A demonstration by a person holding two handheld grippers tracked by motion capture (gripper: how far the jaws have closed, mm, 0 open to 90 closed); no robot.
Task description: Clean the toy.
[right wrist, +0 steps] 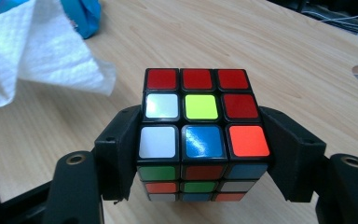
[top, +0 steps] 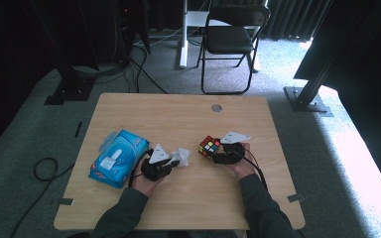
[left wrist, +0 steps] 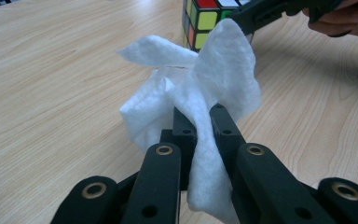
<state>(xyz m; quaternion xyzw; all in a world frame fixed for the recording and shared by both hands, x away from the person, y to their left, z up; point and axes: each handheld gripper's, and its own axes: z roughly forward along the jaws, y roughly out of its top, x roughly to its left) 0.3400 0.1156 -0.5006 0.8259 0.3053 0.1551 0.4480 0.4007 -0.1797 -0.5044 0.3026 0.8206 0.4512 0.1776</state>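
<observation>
On the wooden bench (top: 178,119), high view: the puzzle cube (top: 209,146) serves as landmark, sitting right of the bench's middle. The right gripper (top: 217,151) meets the cube from the person's side, right hand (top: 238,161) behind it, grey three-cornered plate above. To the cube's left, near but apart, the white tissue (top: 182,155) stands crumpled at the tip of the left gripper (top: 171,162). Farther left of the cube, well apart, lies a blue pack of wipes (top: 116,157), flat on the bench. A round hole (top: 217,107) in the bench lies beyond the cube; a black folding chair (top: 230,39) stands on the carpet past the bench's far edge. Left gripper view: the black fingers (left wrist: 184,128) are clenched on the tissue (left wrist: 214,84), which rises between them and fans out above; the cube (left wrist: 205,21) sits just behind the tissue, with the right gripper's dark body at its side. Whether tissue and cube touch, cannot tell. Right gripper view: fingers (right wrist: 121,144) grasp the cube (right wrist: 200,130) on two opposite sides, pads pressed flat against it; top face shows red, white, yellow-green, blue and orange tiles. The tissue (right wrist: 42,56) hangs to the cube's upper left, the blue pack (right wrist: 81,16) beyond that.
</observation>
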